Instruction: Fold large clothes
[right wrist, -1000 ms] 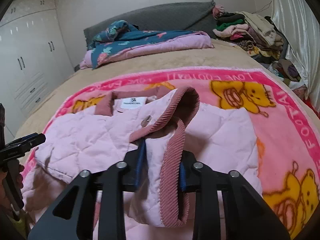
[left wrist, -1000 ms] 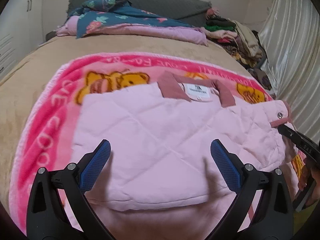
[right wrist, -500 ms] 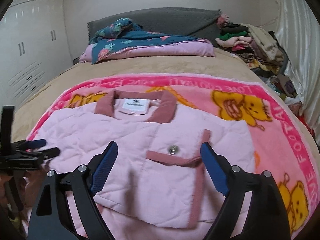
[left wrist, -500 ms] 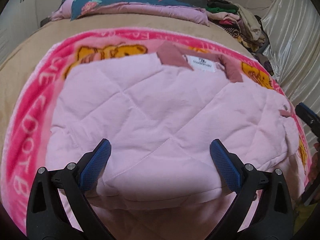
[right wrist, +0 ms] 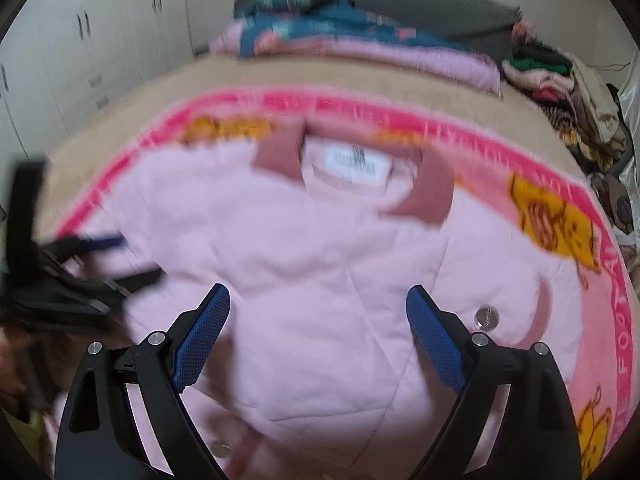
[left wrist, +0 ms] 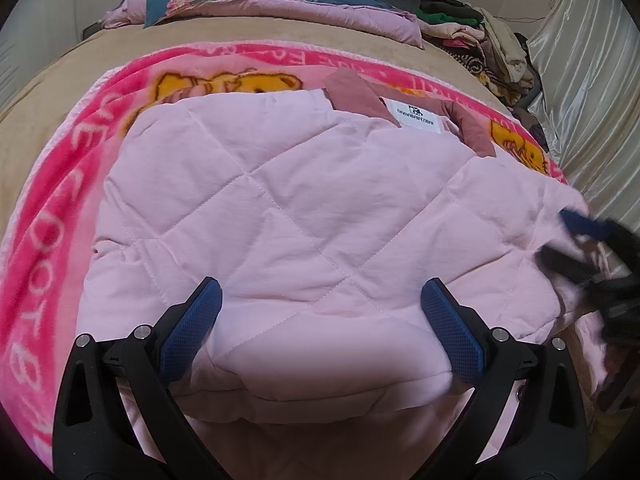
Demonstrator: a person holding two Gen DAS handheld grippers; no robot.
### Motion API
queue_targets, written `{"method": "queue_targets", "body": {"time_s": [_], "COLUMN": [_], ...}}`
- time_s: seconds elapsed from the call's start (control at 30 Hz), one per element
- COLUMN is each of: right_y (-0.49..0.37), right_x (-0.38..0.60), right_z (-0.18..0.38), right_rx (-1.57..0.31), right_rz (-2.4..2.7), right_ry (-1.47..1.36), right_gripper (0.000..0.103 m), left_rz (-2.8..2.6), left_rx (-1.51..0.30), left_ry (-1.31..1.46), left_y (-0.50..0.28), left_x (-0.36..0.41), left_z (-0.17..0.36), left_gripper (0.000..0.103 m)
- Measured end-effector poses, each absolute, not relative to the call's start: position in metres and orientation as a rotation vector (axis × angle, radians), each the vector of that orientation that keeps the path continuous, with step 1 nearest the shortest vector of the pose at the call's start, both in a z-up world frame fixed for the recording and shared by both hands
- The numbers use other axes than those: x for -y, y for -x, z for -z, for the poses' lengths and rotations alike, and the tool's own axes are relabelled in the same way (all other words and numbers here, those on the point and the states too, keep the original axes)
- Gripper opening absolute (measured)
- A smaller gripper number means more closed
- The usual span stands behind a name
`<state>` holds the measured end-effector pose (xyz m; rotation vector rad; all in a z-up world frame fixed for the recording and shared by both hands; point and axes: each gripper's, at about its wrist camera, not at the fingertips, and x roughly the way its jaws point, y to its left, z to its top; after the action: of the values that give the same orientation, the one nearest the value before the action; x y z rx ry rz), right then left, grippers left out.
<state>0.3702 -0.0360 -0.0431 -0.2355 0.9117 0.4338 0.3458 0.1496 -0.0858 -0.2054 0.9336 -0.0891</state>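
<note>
In the left wrist view, the left gripper (left wrist: 320, 300) is being held over the near part of a pink quilted jacket (left wrist: 304, 216), its jaws spread wide with nothing between the blue pads (left wrist: 192, 328). The jacket is lying flat on a pink bear-print blanket (left wrist: 52, 216), which is spread over a tan bedcover (left wrist: 40, 92). The jacket's dusty-rose collar (left wrist: 356, 96) and white label (left wrist: 416, 118) are being shown at the far edge. At the right border, the right gripper (left wrist: 592, 256) is being seen blurred, at the jacket's right side.

In the right wrist view, which is being smeared by motion, the right gripper (right wrist: 318, 308) is being held above the jacket (right wrist: 304, 264), jaws wide and holding nothing. A silver snap button (right wrist: 487, 317) is being shown just beside the right pad. The left gripper (right wrist: 80, 264) is being seen blurred at the left edge. A floral quilt (right wrist: 320, 28) and a pile of clothes (right wrist: 568, 92) are lying at the far end of the bed.
</note>
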Motion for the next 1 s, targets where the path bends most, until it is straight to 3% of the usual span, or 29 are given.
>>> {"method": "queue_targets", "body": {"time_s": [0.23, 1.0], "right_y": [-0.365, -0.319], "right_x": [0.04, 0.071], "right_z": [0.065, 0.03], "right_rx": [-0.881, -0.805], "right_rz": [-0.411, -0.377], "right_ry": [0.2, 0.007], "right_gripper": [0.092, 0.094], "left_rz": [0.073, 0.009], "left_rx": [-0.935, -0.868], "left_ry": [0.165, 0.137], "left_y": [-0.346, -0.33], "left_x": [-0.145, -0.157], "left_z": [0.082, 0.039], "left_gripper": [0.095, 0.095]}}
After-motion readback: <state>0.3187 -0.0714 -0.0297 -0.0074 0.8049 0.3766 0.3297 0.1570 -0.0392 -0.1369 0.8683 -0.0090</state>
